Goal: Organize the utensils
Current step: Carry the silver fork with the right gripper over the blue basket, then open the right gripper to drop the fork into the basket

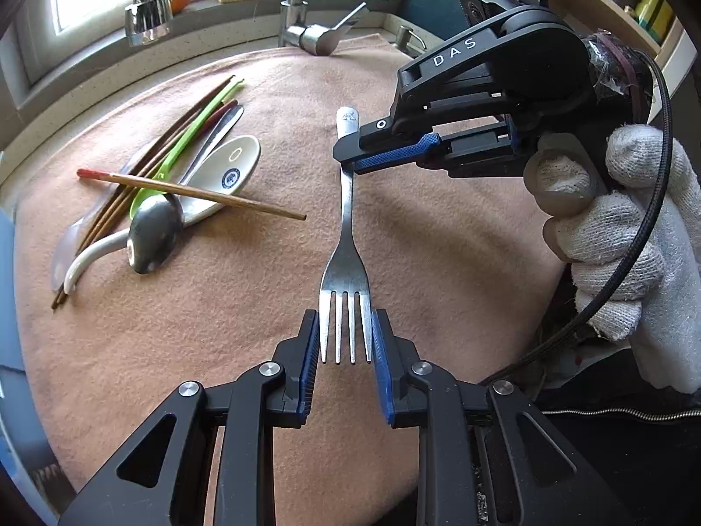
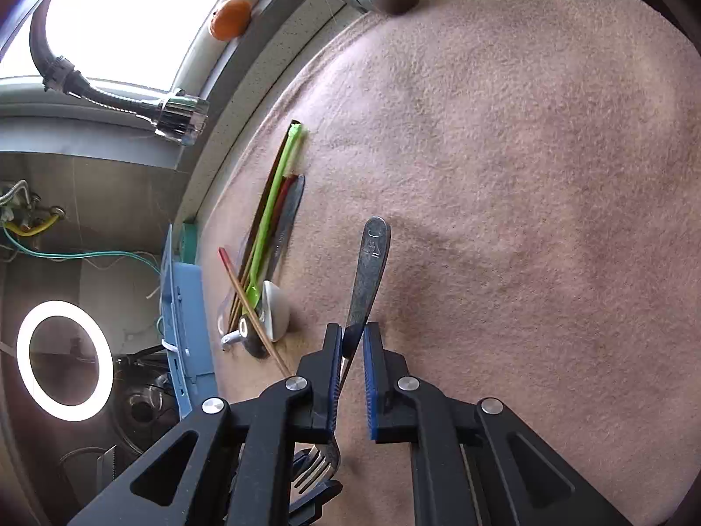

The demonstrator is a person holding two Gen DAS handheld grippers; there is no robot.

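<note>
A steel fork (image 1: 348, 236) with four tines and a stamped handle end is held above the pink cloth (image 1: 438, 271), toward its near edge. Its tines are clamped between the nearly closed left gripper (image 1: 345, 335). Its handle is pinched by the almost fully closed right gripper (image 2: 352, 342), held in a gloved hand (image 1: 613, 228).

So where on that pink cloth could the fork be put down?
The cloth is bare right of the fork, out to the gloved hand, and near the faucet. The left is crowded: chopsticks and spoons piled together.
</note>
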